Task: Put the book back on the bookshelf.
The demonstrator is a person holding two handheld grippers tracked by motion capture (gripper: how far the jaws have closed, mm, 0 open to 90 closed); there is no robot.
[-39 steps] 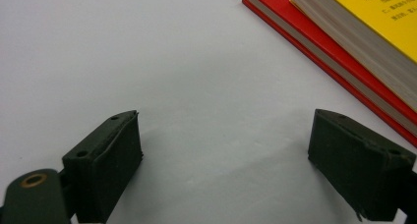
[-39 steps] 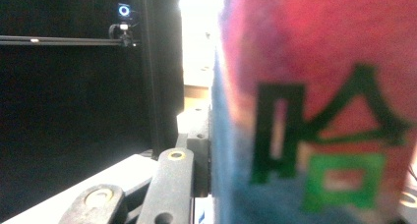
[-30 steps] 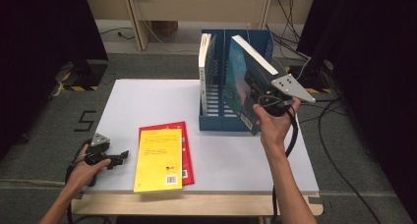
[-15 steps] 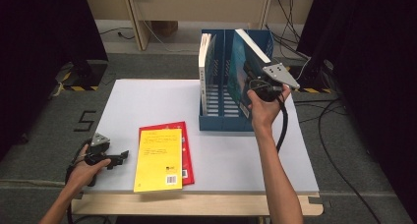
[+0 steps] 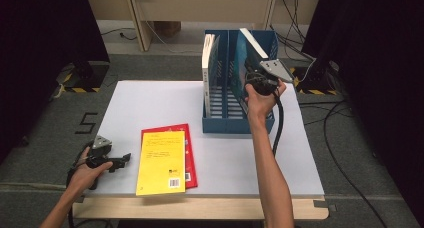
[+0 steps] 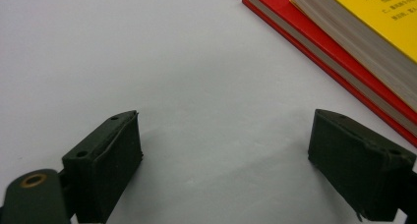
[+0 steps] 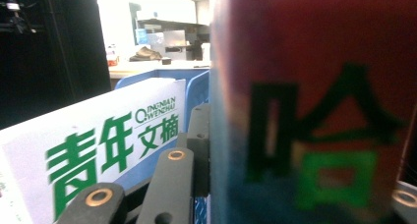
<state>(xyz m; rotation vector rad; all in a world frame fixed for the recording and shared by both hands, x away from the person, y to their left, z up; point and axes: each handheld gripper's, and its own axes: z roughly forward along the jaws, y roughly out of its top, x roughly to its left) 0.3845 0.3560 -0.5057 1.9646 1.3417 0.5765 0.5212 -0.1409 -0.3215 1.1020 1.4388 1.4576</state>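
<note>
A blue two-slot file holder [image 5: 220, 124] stands at the back of the white table [image 5: 150, 108]. A white book [image 5: 208, 58] with green characters [image 7: 113, 140] stands upright in its left slot. My right gripper [image 5: 256, 77] is shut on a teal book [image 5: 246, 55], which leans tilted in the right slot; its red and blue spine [image 7: 314, 111] is close up in the right gripper view. At the front left my left gripper [image 5: 119, 161] lies open just above the table, left of a yellow book [image 5: 161, 160] stacked on a red book [image 5: 189, 153].
Cables [image 5: 345, 138] run over the floor right of the table. A wooden frame [image 5: 140, 13] stands behind it. The yellow book overhangs the table's front edge [image 5: 225, 194] a little. Bare table surface [image 6: 172, 76] lies between my left gripper's jaws.
My right gripper has carried the teal book left and farther back, lower into the holder's right slot. The left gripper and the stacked books have stayed put.
</note>
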